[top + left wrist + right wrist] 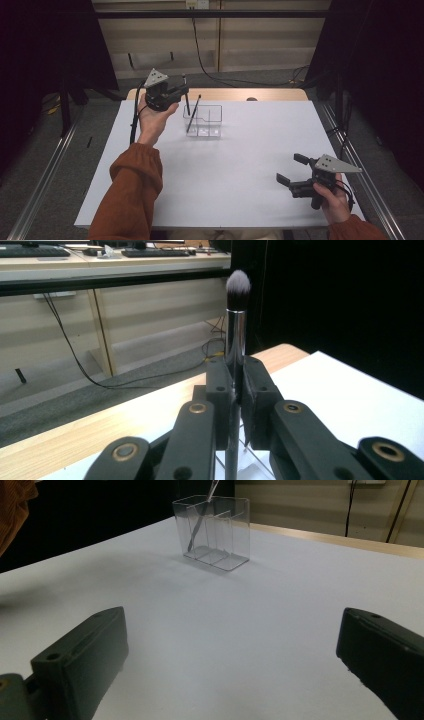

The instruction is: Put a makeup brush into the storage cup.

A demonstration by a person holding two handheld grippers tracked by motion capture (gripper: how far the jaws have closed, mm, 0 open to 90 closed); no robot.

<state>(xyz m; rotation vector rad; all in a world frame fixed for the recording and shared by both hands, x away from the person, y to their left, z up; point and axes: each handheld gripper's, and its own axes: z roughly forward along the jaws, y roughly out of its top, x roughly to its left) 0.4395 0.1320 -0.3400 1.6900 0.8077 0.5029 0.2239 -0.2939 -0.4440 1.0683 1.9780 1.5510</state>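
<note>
Left gripper (181,93) jaws clamp a makeup brush (236,330), long axis upright, bristles up. Its lower end hangs just over the clear organizer (214,120), beside a brush (193,114) leaning inside. Right gripper (287,170) jaws gape wide, empty, well apart.

White-topped table (220,170) with wooden far edge; a clear compartmented organizer (204,121) stands just right of the left gripper (181,92), well beyond the right gripper (290,169).

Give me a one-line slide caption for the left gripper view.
Left gripper holds a makeup brush upright between its fingers, bristles up, above the white table.

No legible text, labels, brand marks or nos. anywhere.
</note>
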